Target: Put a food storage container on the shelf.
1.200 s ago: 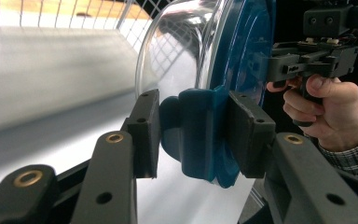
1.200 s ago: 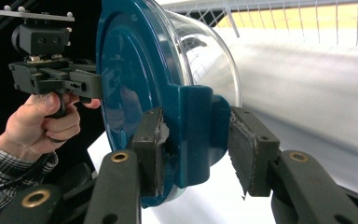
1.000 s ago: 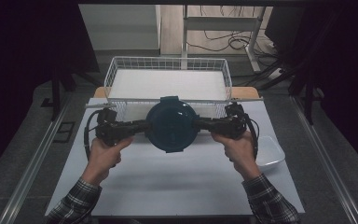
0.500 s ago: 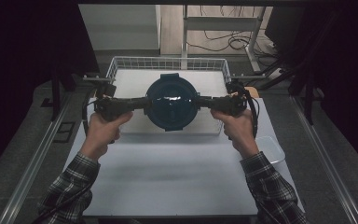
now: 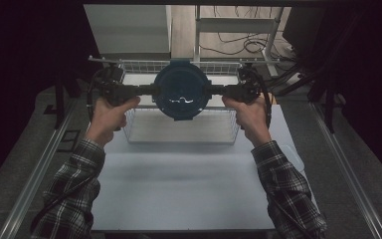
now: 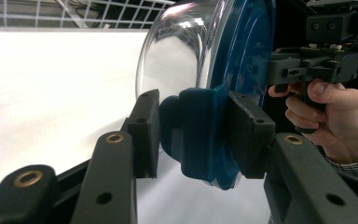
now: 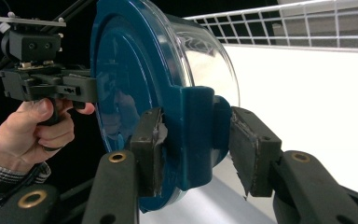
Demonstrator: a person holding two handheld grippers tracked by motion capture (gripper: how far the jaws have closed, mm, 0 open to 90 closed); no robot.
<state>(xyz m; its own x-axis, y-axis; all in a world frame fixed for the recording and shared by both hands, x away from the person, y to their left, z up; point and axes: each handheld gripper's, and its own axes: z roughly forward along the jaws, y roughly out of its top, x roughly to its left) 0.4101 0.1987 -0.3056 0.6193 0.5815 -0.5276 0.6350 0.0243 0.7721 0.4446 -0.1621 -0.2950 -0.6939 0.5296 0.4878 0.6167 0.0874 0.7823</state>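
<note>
Dark room all around your white desk [image 5: 179, 189], and cables on the floor behind are hard to make out. Your left gripper [image 5: 144, 91] and right gripper [image 5: 218, 91] each pinch a side tab of the blue-lidded container [image 5: 181, 89], held above the wire basket [image 5: 179, 134].

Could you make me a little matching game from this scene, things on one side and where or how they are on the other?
Things:
1. round container
2. wire basket
3. left gripper
4. right gripper

Places or states:
A. stands on the white table
B. clamps the container's left clasp
C. held up between both grippers, blue lid on
D. grips the container's right clasp

Pairs: 1-C, 2-A, 3-B, 4-D
</note>
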